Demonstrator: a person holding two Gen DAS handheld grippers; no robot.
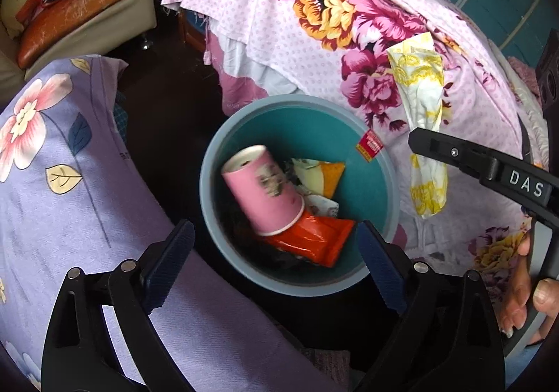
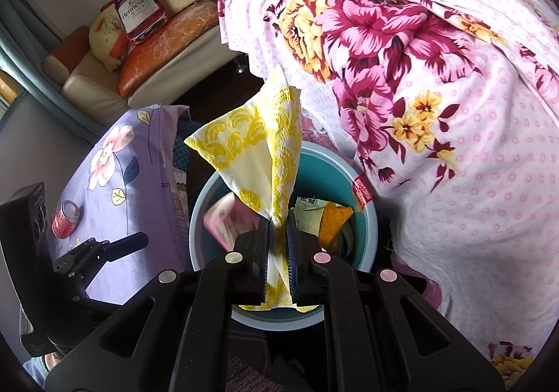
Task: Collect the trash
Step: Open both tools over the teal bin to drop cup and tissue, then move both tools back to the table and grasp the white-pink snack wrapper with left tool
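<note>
A grey-blue bin (image 1: 209,189) with a teal inside stands on the dark floor between two cloth-covered surfaces. In it lie a pink paper cup (image 1: 265,189), tipped and blurred, an orange wrapper (image 1: 314,238) and some other scraps. My left gripper (image 1: 276,252) hangs open over the bin's near rim with nothing between its fingers. My right gripper (image 2: 277,241) is shut on a yellow-and-white paper napkin (image 2: 258,147) above the bin (image 2: 370,227). In the left wrist view that napkin (image 1: 419,84) hangs at the right, beside the bin.
A pink floral bedsheet (image 1: 314,7) drapes to the right of the bin and a purple floral cloth (image 1: 52,165) lies to the left. A red can (image 2: 66,219) rests on the purple cloth. A sofa (image 2: 104,77) with cushions stands behind. A hand (image 1: 524,287) holds the right gripper's handle.
</note>
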